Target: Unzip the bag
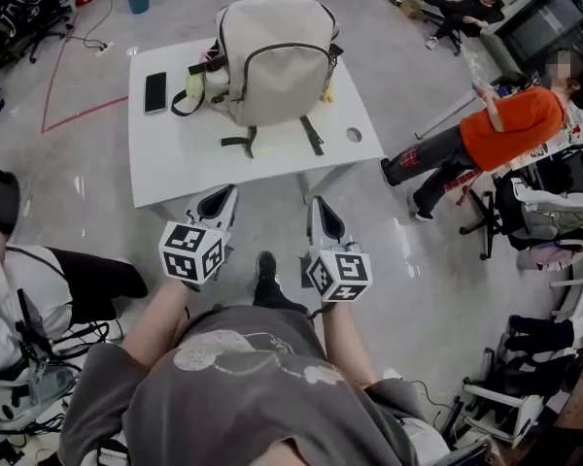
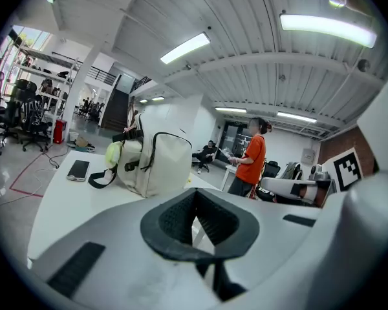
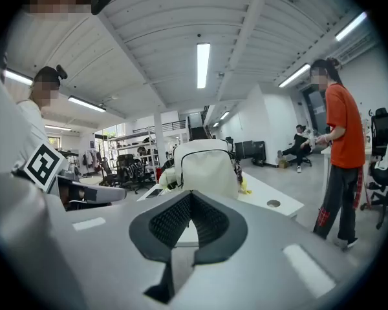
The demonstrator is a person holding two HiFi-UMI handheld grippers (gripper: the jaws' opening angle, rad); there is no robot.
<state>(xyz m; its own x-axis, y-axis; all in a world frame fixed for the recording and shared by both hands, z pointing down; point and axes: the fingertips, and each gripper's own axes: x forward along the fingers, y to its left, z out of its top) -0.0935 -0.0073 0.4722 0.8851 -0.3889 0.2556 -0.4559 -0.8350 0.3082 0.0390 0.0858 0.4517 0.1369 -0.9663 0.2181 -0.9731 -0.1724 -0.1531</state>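
Observation:
A cream backpack [image 1: 277,61] with dark zip lines and black straps stands upright at the back of a white table [image 1: 175,158]. It also shows ahead in the left gripper view [image 2: 158,163] and in the right gripper view [image 3: 207,166]. My left gripper [image 1: 220,202] and right gripper [image 1: 321,214] hover side by side over the floor, short of the table's front edge and well apart from the bag. The left gripper's [image 2: 195,196] jaws meet at their tips with nothing between them. The right gripper [image 3: 191,196] is likewise shut and empty.
A black phone [image 1: 155,92] lies on the table left of the bag, beside a yellow-green pouch [image 1: 196,83]. A cable hole [image 1: 354,135] sits near the table's right corner. A person in an orange top [image 1: 515,129] stands to the right, with office chairs [image 1: 554,202] behind.

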